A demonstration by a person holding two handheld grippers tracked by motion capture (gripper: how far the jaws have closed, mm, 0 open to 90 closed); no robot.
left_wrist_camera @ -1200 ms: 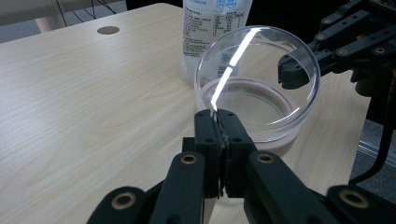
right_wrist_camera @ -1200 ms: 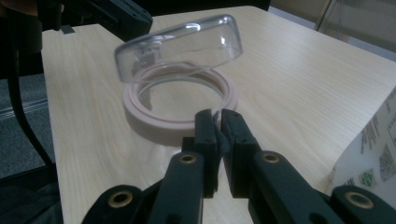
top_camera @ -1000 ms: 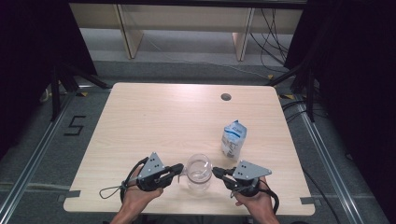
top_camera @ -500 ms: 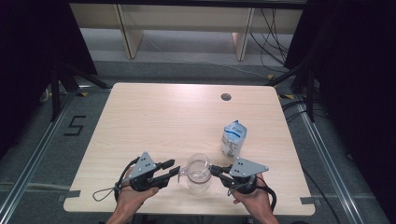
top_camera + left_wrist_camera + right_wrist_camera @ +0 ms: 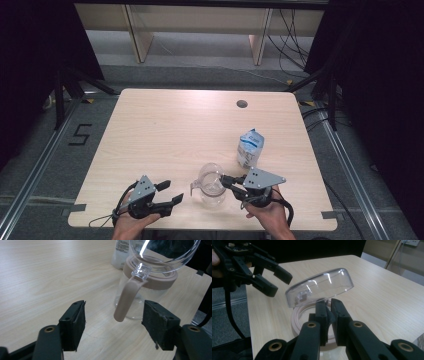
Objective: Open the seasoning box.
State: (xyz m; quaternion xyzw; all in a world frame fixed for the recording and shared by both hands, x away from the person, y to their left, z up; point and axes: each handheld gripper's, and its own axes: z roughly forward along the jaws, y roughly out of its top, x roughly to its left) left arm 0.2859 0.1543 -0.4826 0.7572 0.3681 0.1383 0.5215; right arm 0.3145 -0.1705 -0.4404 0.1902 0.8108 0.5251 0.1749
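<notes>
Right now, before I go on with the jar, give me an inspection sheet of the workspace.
Surface: light wood table, round hole near its far edge.
Job's things: clear jar with beige collar and handle; clear domed lid tilted up.
Clutter: white and blue pouch beyond the jar.
Grippers: left hand-held gripper open, its jaws having just been opening, nothing between them, handle just ahead; right hand-held gripper shut at the jar's rim, under the lid's edge.
Cables: one trails from each gripper; more on the floor beyond.
Surroundings: dark curtains, wooden shelving, floor marking 5.
</notes>
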